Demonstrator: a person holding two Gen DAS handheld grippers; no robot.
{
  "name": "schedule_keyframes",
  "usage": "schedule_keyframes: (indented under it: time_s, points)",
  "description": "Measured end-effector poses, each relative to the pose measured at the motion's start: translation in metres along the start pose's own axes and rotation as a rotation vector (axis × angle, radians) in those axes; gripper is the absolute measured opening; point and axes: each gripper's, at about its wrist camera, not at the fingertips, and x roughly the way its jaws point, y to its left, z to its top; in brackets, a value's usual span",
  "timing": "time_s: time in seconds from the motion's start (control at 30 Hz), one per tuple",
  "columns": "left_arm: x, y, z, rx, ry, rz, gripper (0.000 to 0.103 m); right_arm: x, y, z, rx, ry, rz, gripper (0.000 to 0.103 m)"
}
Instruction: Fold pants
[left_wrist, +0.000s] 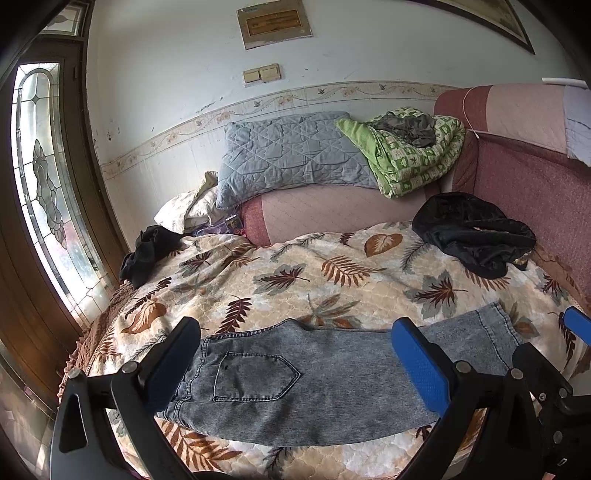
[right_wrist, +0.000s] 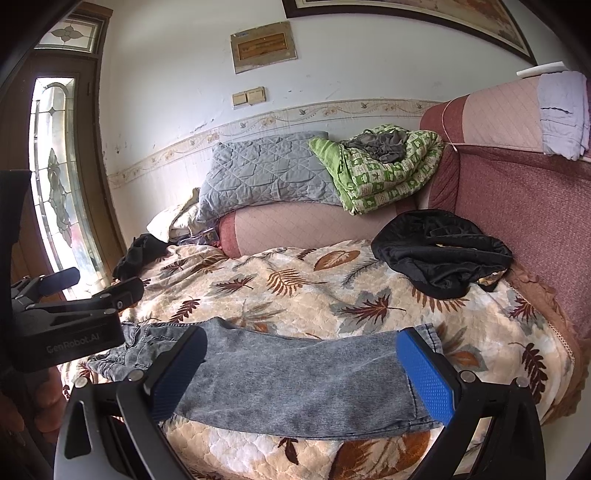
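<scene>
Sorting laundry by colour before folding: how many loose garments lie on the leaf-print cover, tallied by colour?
Grey denim: 1, the jeans
Black: 2, one garment by the window, one by the red backrest
Total: 3

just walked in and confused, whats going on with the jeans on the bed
A person holds a pair of tongs in each hand over grey jeans laid flat across a leaf-print bedspread. The left tongs hover open above the waist and back-pocket end, and the right tongs hover open over the leg end. Neither grips the denim yet. A crumpled black garment lies further back by the headboard.
</scene>
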Motion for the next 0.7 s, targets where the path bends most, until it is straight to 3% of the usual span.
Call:
schedule_keyframes:
  time_s: [0.7]
  points:
    - [-0.0027, 0.0045, 0.0000, -0.011, -0.003, 0.000, 0.103, 0.0011, 0.0061, -0.0007, -0.015, 0.014, 0.009, 0.103]
